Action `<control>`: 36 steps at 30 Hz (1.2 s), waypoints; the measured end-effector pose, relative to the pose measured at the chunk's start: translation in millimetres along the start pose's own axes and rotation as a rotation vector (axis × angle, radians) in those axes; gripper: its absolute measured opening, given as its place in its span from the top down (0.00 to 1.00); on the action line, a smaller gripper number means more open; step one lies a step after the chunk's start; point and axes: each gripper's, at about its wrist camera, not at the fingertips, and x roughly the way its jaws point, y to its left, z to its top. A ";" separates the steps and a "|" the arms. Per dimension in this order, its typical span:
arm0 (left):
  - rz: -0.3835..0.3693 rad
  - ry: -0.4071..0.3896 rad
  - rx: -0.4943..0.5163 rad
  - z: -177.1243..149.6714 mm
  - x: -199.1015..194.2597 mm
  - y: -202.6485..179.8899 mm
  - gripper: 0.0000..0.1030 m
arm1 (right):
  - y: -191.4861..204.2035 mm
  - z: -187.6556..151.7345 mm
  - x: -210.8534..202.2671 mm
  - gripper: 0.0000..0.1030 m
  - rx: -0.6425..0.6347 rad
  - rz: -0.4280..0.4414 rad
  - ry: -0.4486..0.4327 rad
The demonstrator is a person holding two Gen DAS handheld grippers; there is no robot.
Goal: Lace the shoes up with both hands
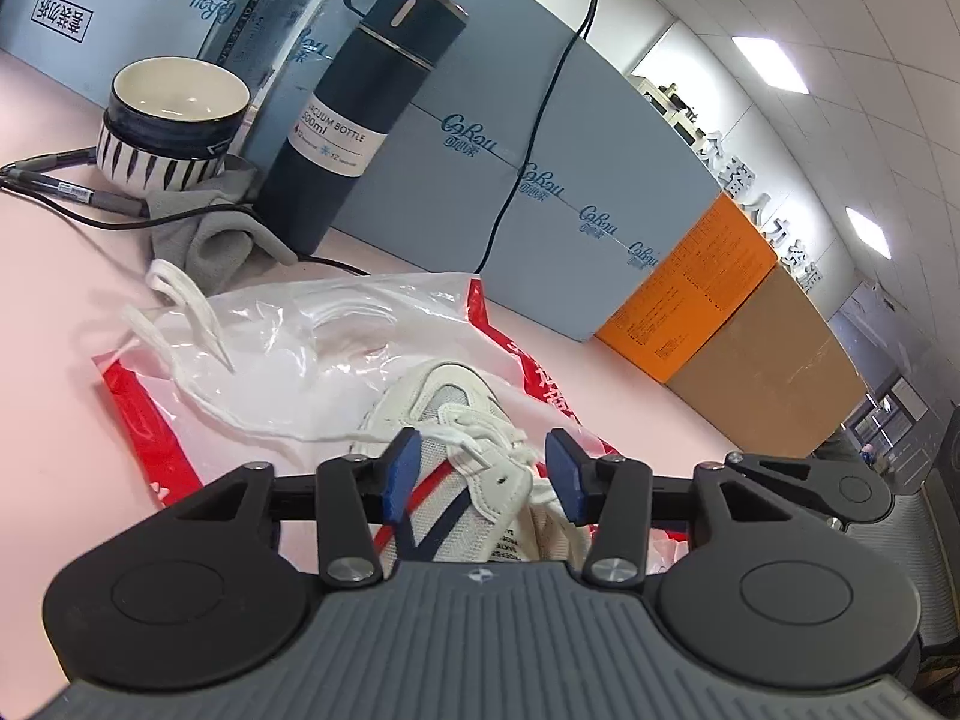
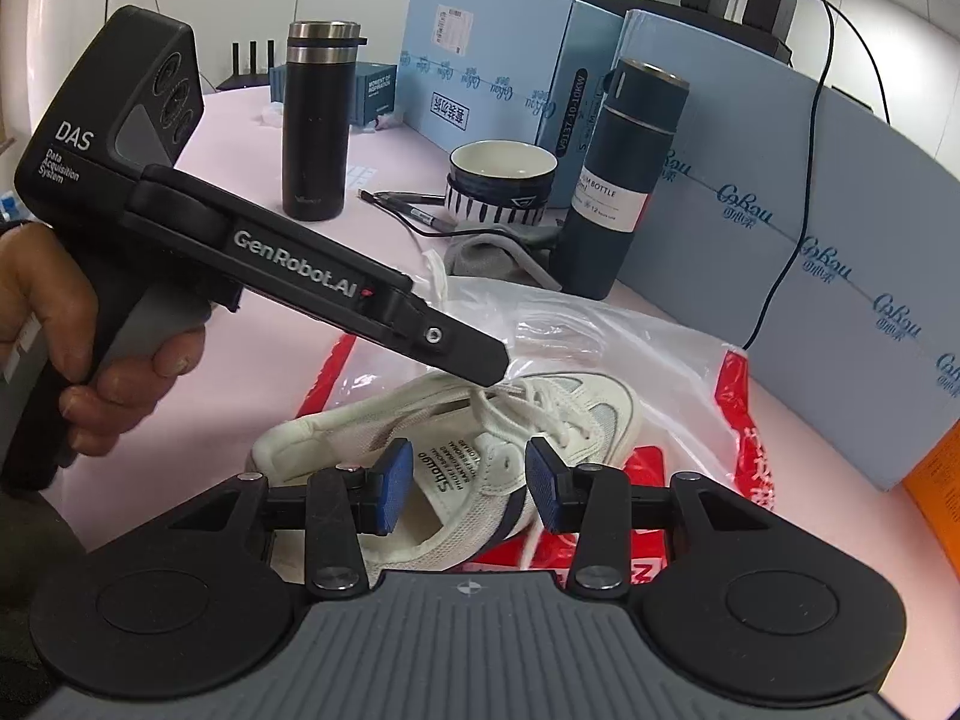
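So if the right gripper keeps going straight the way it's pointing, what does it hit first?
Most likely the white mesh sneaker lying on the red and clear plastic bag: the right gripper stands open with the shoe's tongue and lace eyelets directly ahead. Depth is unclear.

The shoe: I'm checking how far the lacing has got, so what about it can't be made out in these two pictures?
- Left wrist view: the heel of the shoe is hidden behind the left claw and its body.
- Right wrist view: the upper eyelets are covered by the left claw's tip; the shoe's near side sits behind the right claw.
- Either view: where the lace enters the eyelets is too small to tell.
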 end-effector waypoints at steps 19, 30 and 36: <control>-0.047 -0.102 -0.209 -1.2 -9.1 25.6 0.98 | -1.2 -13.3 10.1 0.52 0.073 -0.007 0.060; 0.084 -0.307 -0.279 22.7 -58.5 63.4 0.98 | -6.7 -18.6 12.7 0.51 0.138 -0.007 0.092; 0.197 -0.417 -0.290 38.1 -97.1 89.1 0.98 | -8.6 -19.7 13.2 0.47 0.146 -0.016 0.099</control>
